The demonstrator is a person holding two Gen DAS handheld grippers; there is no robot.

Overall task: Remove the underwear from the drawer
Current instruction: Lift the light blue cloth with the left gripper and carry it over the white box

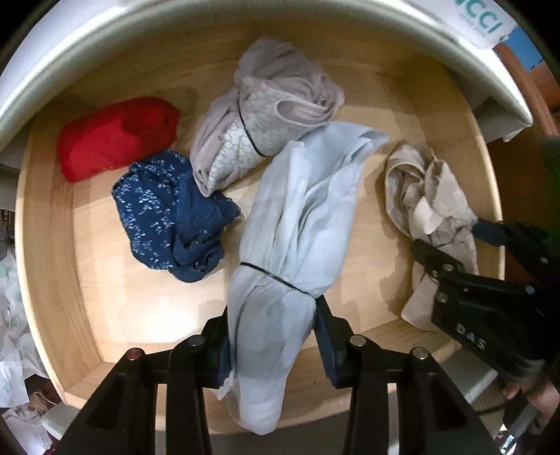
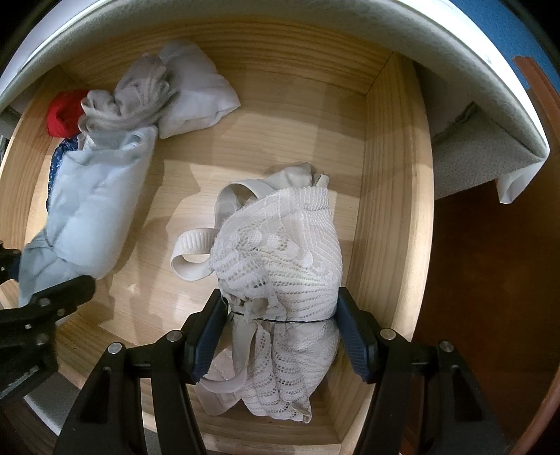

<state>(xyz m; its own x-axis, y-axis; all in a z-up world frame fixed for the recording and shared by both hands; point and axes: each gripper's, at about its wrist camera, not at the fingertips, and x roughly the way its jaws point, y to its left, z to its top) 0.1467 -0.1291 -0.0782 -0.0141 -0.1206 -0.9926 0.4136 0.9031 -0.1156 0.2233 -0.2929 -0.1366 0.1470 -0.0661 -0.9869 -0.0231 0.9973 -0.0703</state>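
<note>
Both grippers are pointing down into the open wooden drawer (image 1: 45, 245): the left gripper (image 1: 273, 346) is pinching a pale blue bundle (image 1: 297, 224) tied with a thin black band, its jaws narrowed onto the cloth, while the right gripper (image 2: 280, 332) is clamping a white lace bundle (image 2: 280, 255) near the drawer's right wall, its jaws a little wider around the thicker roll. Remaining underwear is lying toward the drawer's back left: a red piece (image 1: 115, 136), a navy patterned piece (image 1: 168, 217) and a grey bundle (image 1: 266, 112). Judging from this, the blue bundle's long free end is trailing against the grey and navy pieces and could be dragging them along or snagging on the drawer's front edge as it comes out; the slippery cloth may also be sliding out of the pads. Loose elastic straps on the lace bundle could be catching on the side wall. Readable writing is scarce: "DAS" on the right gripper's body in the left wrist view, and teal letters "CCI" on a white label (image 1: 486, 24) beyond the drawer's back right corner.
</note>
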